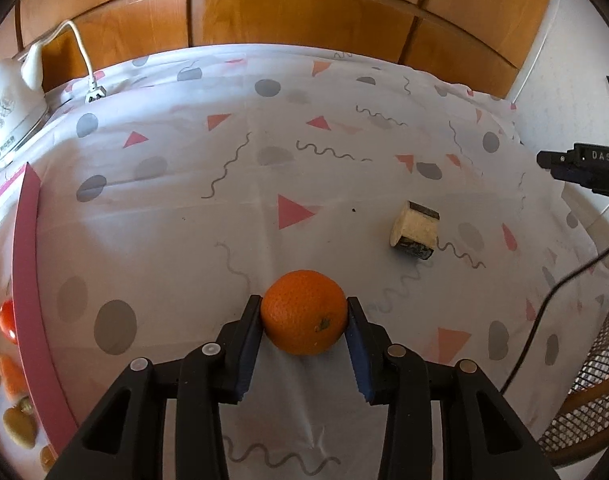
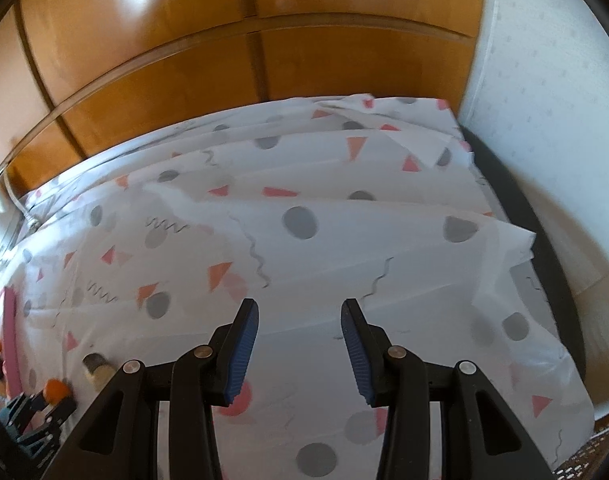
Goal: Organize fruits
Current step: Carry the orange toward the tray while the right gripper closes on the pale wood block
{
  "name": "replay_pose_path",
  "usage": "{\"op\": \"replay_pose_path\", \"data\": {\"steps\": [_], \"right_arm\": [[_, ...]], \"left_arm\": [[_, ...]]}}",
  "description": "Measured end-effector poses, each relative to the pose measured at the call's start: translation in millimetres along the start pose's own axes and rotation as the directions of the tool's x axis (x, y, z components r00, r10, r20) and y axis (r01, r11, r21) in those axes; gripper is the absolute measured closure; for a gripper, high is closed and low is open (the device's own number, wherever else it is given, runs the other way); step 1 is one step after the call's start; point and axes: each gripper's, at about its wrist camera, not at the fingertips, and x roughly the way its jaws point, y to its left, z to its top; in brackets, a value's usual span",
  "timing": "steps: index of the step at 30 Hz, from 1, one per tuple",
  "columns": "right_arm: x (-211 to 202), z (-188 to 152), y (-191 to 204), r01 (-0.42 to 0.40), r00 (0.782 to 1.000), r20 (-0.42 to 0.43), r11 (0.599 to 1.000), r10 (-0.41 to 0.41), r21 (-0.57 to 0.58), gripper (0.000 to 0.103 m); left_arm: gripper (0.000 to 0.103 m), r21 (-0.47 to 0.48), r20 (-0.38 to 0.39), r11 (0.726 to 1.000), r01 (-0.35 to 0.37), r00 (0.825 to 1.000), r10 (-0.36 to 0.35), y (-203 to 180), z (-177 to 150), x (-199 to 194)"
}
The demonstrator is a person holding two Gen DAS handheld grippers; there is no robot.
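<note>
An orange [image 1: 304, 312] rests on the patterned tablecloth [image 1: 264, 152], and my left gripper [image 1: 304, 302] is shut on it, one blue pad on each side. At the left a pink tray rim [image 1: 28, 280] borders a red tomato [image 1: 8, 320] and other orange and brown food pieces. My right gripper [image 2: 299, 306] is open over the cloth with nothing between its fingers. Its tip also shows at the right edge of the left wrist view, right gripper [image 1: 576, 168]. The right wrist view catches the orange [image 2: 56, 390] and the left gripper [image 2: 44, 412] at its lower left.
A pale yellow block with dark faces [image 1: 414, 232], like a sponge, lies right of the orange. A white iron [image 1: 8, 112] and its plug [image 1: 94, 92] sit at the back left. Wooden cabinets stand behind, and a wicker chair [image 1: 592, 400] and a black cable [image 1: 544, 312] are at right.
</note>
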Motion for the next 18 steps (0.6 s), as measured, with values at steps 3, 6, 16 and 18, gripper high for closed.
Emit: {"op": "replay_pose_path", "data": {"steps": [3,6,16,18], "right_arm": [[2.1,-2.2,12.7,-0.025,1.0,-0.013,0.998,0.025,-0.06,0.059],[6.6,-6.0,26.7,-0.069,0.997,-0.043,0.991,0.065,-0.114,0.059],[15.1,-32.1,91.1,-0.201,0.972,-0.179,0.93,0.151,-0.307,0.059],[16.4,-34.0,102.5,-0.232,0.964,-0.203,0.922,0.174,-0.31,0.05]], "left_arm": [[0.063,-0.022,0.002,0.999,0.023,1.0,-0.023,5.5,-1.9,-1.9],[0.063,-0.024,0.0,0.999,0.024,1.0,-0.024,7.9,-5.1,-5.8],[0.064,-0.046,-0.017,0.999,0.024,1.0,-0.025,15.3,-10.3,-17.7],[0.064,-0.057,-0.018,0.998,0.022,1.0,-0.023,18.3,-12.3,-20.3]]}}
